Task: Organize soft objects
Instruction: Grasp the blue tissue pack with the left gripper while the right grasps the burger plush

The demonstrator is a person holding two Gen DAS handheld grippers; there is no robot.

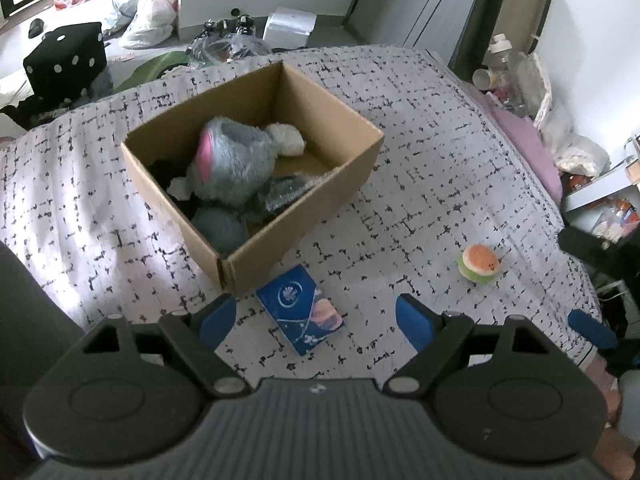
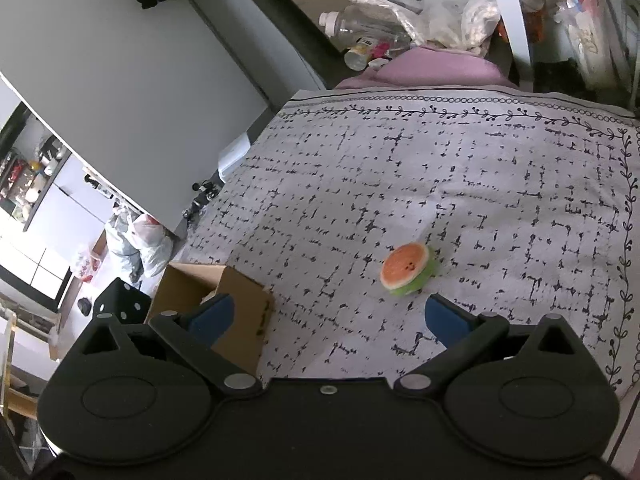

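An open cardboard box [image 1: 320,184] stands on the patterned bedspread [image 1: 420,120] and holds a grey and pink plush toy [image 1: 232,160], a white soft bundle [image 1: 286,140] and a grey ball [image 1: 219,229]. A blue tissue pack [image 1: 301,309] lies just in front of the box, between my left gripper's [image 1: 316,318] open fingers. A small watermelon plush [image 1: 479,263] lies to the right on the bedspread. In the right wrist view the watermelon plush [image 2: 407,269] sits just ahead of my open, empty right gripper [image 2: 328,316]; the box corner [image 2: 240,300] is at its left finger.
Part of the right gripper [image 1: 592,330] shows at the right edge of the left wrist view. Off the bed lie a black dice-shaped cube [image 1: 66,64], plastic bags [image 1: 148,20], bottles [image 2: 360,28] and a purple cloth [image 2: 436,66]. A grey wardrobe [image 2: 120,80] stands alongside the bed.
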